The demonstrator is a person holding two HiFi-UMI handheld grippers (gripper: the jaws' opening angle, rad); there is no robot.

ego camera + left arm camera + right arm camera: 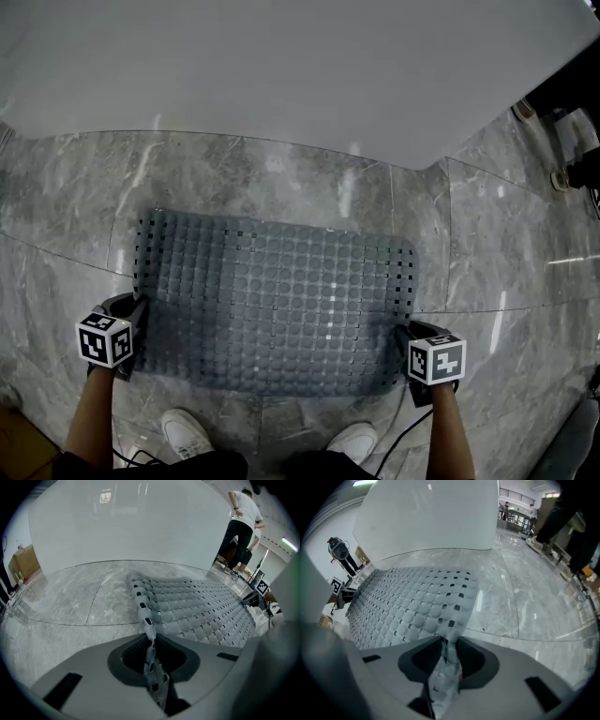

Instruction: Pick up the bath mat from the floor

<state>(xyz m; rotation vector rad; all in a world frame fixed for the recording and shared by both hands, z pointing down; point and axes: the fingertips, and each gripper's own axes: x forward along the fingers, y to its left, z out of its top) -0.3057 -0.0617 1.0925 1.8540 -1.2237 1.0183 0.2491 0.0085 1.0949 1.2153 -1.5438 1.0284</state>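
1. Two forearms [92, 412] reach down from the bottom of the head view, with a pair of white shoes [187, 433] on the floor between them.
2. Each hand carries a gripper topped by a cube with square markers [105, 339].
3. A grey rubber bath mat [272, 309], covered in round studs and small square holes, lies spread on the grey marble floor [487, 253] in front of the shoes. Beyond it stands a large white curved surface [300, 66].
4. The left gripper [152, 653] is clenched on the mat's left side edge at the near corner. Its own view shows the edge folded upright and pinched between the jaws.
5. The right gripper [447, 656] grasps the opposite side edge at its near corner. There too the mat's edge stands gathered between the jaws.
6. Holding one end in each gripper probably lets the wide, floppy mat rise evenly rather than fold or drag.
7. From each gripper, the mat runs forward and inward towards the other one. Its near corners curl up into the jaws, while the far part looks to rest flat on the floor.
8. The lift itself appears not yet done.
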